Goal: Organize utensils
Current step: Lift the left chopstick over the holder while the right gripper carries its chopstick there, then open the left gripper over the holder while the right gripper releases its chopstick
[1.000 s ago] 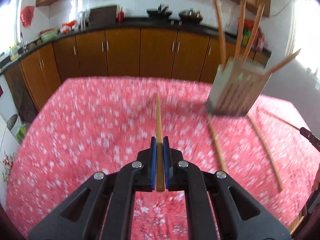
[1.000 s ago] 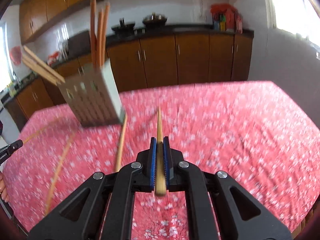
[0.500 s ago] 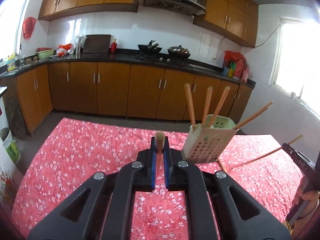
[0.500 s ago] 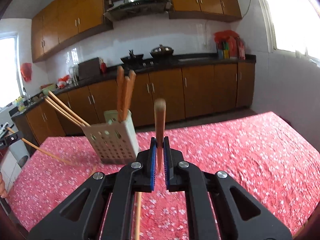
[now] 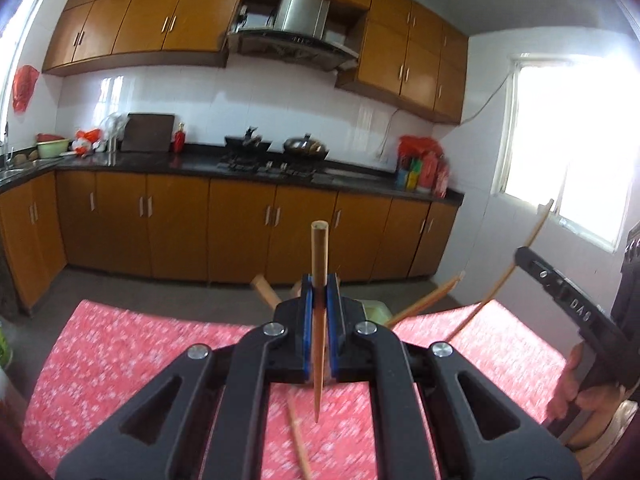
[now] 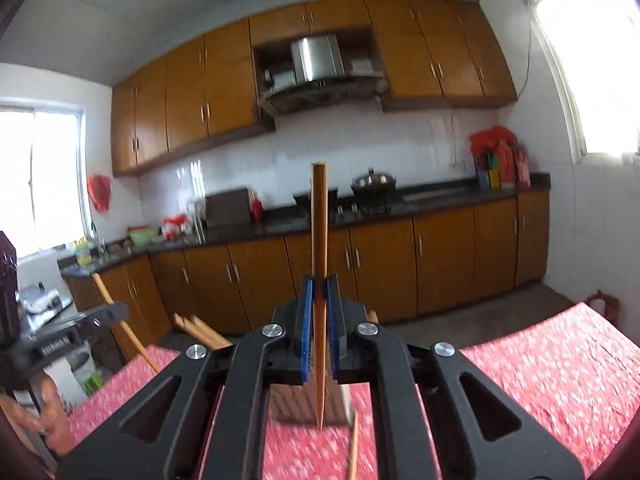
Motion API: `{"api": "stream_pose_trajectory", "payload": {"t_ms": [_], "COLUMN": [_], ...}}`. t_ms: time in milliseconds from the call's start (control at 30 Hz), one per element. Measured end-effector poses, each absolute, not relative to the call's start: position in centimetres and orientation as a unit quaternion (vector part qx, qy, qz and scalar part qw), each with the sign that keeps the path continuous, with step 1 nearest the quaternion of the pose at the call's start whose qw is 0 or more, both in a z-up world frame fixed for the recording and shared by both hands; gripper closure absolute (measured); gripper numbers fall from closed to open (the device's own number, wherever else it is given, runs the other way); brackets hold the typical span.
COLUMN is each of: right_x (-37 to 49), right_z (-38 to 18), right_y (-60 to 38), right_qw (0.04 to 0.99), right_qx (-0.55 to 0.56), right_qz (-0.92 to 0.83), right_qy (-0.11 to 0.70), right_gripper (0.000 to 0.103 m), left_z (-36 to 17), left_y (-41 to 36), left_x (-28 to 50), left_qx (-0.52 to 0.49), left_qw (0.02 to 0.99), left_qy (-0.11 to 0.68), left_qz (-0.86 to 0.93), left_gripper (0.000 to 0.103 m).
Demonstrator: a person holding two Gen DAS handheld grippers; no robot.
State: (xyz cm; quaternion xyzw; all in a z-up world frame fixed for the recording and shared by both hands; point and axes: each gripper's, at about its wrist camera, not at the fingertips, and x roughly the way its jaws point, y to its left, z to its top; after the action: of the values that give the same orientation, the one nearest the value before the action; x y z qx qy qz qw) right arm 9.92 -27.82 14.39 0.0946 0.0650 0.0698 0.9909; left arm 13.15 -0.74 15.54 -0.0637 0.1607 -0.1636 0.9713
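Note:
My left gripper (image 5: 320,292) is shut on a wooden chopstick (image 5: 319,256) that stands nearly upright, thick end up. My right gripper (image 6: 319,296) is shut on another chopstick (image 6: 319,224), also upright. The pale perforated chopstick holder (image 6: 300,404) sits on the red flowered tablecloth (image 6: 540,380) right behind my right gripper, mostly hidden. In the left wrist view only its green rim (image 5: 374,310) and chopsticks leaning out of it (image 5: 424,300) show behind the fingers. The right gripper's body (image 5: 568,304) shows at the right edge.
Loose chopsticks lie on the cloth below each gripper (image 5: 298,440) (image 6: 353,448). The left gripper's body (image 6: 64,340) shows at the left edge. Kitchen cabinets and a counter with a stove (image 5: 256,160) run behind the table.
Both grippers have tilted up from looking down at the table to level, turning their chopsticks upright. They have closed in on the holder, which is now largely hidden behind the fingers.

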Motion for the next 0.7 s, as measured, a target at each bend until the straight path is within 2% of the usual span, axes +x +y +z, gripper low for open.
{"api": "stream_pose_trajectory", "payload": {"t_ms": [167,367,700], "right_x": [12.1,15.5,18.5], "right_z": [16.1,14.9,10.7], "right_y": [-27.9,-27.5,-26.4], "right_qw": [0.991,0.991,0.987], "right_qx": [0.115,0.124,0.107], "right_qz": [0.059,0.045,0.058], "right_qy": [0.022,0.028,0.104], "right_gripper": [0.095,0.095,0.095], "left_z": [18.6,20.3,15.5], "left_y": [-3.1,-5.3,-6.0], "left_x": [15.3,18.3,23.2], "left_qx": [-0.079,-0.079,-0.092], "left_qw": [0.979,0.988,0.980], "left_qy": [0.109,0.053,0.127], "left_qz": [-0.154,-0.121,-0.126], "left_gripper": [0.096,0.096,0.095]}}
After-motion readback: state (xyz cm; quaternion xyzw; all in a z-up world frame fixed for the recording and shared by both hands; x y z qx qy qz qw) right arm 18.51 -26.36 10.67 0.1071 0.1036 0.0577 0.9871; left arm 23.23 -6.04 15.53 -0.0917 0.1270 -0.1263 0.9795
